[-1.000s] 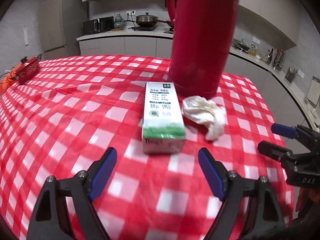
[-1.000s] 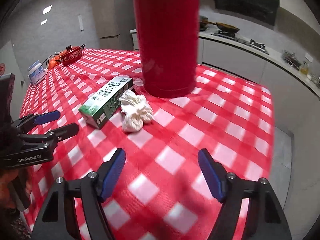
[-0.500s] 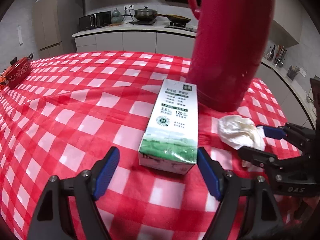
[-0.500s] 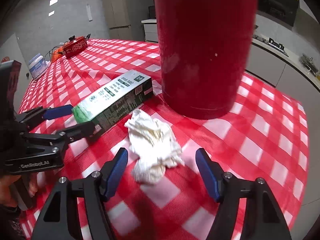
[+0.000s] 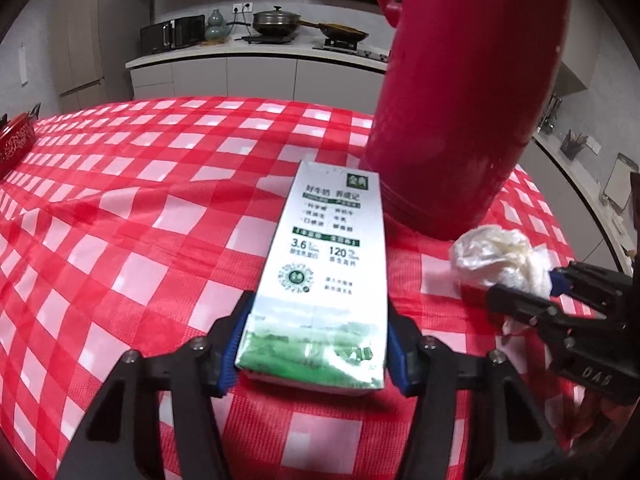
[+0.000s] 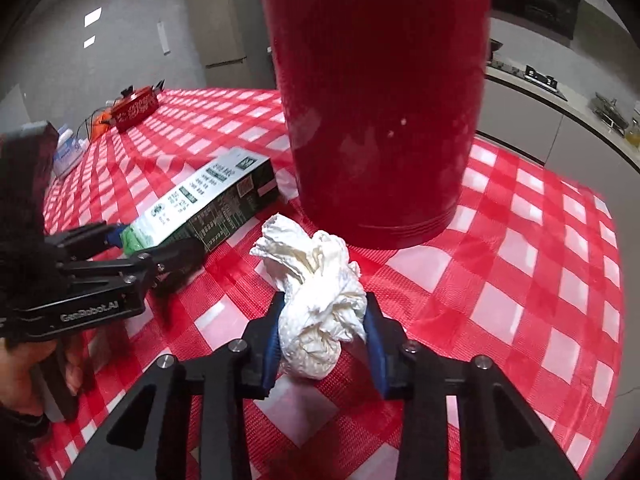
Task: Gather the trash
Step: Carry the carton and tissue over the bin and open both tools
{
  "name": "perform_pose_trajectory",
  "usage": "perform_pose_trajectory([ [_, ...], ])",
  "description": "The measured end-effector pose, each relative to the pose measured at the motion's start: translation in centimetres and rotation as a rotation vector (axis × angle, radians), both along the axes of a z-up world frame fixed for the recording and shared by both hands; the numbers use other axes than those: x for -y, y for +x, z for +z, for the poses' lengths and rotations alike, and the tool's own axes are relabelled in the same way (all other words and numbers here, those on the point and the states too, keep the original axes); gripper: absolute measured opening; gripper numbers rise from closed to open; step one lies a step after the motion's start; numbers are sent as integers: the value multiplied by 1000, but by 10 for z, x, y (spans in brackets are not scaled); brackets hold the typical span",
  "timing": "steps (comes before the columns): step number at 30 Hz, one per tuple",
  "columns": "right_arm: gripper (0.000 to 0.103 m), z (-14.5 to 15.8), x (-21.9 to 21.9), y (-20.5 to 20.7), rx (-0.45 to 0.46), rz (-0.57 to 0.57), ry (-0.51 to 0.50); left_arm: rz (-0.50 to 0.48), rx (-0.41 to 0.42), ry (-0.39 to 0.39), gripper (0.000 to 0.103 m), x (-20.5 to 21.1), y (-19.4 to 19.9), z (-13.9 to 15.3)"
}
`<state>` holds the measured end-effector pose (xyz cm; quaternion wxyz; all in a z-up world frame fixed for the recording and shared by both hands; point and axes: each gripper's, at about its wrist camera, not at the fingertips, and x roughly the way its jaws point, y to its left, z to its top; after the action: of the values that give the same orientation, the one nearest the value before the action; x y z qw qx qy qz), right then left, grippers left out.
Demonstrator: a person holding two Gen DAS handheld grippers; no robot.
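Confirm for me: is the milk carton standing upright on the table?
No, the milk carton lies flat on the checked tablecloth, its near end between the left claw's fingers.

A table under a red-and-white checked cloth (image 5: 140, 208) fills the foreground. Behind it a pale counter (image 5: 256, 54) with grey cabinet fronts runs along the wall, carrying a microwave (image 5: 172, 34), a green vase (image 5: 216, 28) and a lidded pan (image 5: 276, 20) on a hob. A tall fridge (image 5: 80, 40) stands at the left. The walls look grey. Two ceiling lights (image 6: 92, 28) glow, possibly recessed panels.
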<state>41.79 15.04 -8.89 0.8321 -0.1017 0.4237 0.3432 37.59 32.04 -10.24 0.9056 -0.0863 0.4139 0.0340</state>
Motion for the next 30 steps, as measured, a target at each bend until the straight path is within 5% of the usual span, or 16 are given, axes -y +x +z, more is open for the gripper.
perform_pose_trajectory([
  [14, 37, 36, 66, -39, 55, -96, 15, -72, 86, 62, 57, 66, -49, 44],
  [30, 37, 76, 230, -107, 117, -254, 35, -185, 126, 60, 57, 193, -99, 65],
])
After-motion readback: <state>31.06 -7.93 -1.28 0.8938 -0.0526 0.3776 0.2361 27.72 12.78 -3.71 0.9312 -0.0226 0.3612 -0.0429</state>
